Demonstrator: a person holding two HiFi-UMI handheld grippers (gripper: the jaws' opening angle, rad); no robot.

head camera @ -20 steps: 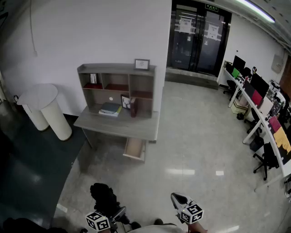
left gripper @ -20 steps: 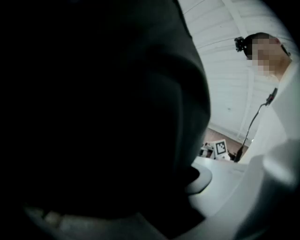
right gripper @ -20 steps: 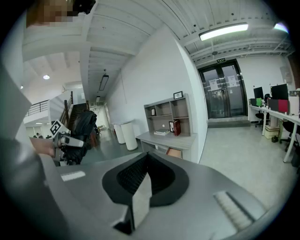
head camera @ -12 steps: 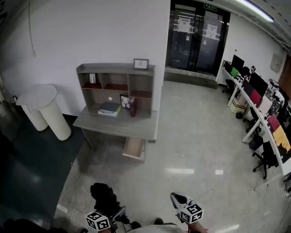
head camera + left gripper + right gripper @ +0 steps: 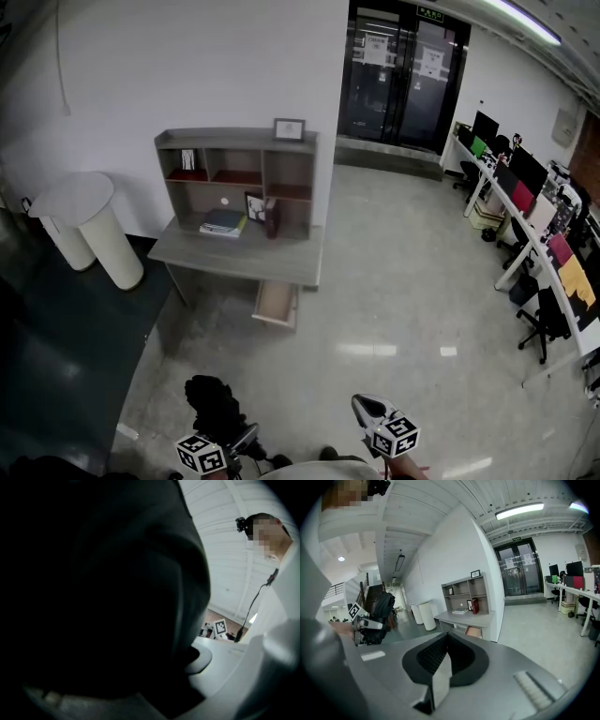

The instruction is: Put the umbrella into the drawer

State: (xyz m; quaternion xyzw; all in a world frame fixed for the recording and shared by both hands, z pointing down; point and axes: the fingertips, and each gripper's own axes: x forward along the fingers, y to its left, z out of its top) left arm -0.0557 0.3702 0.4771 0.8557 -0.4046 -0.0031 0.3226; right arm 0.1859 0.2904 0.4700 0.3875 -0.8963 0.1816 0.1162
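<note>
The black folded umbrella (image 5: 214, 403) hangs bunched at the bottom left of the head view, with my left gripper (image 5: 239, 436) shut on it. Its dark fabric (image 5: 103, 597) fills most of the left gripper view and hides the jaws. The right gripper view shows that gripper and the umbrella (image 5: 383, 609) off to the left. My right gripper (image 5: 367, 410) is beside it at the bottom middle, shut and holding nothing (image 5: 445, 641). Across the floor, the drawer (image 5: 275, 305) stands pulled out under the grey desk (image 5: 239, 258).
A hutch with books (image 5: 225, 223) and a picture frame (image 5: 289, 128) tops the desk. Two white round stands (image 5: 89, 220) are left of it. Office desks and chairs (image 5: 539, 244) line the right wall; glass doors (image 5: 403, 70) are at the back.
The head view has drifted a little, so the desk sits slightly further left. Both grippers keep their places and the umbrella stays in the left one.
</note>
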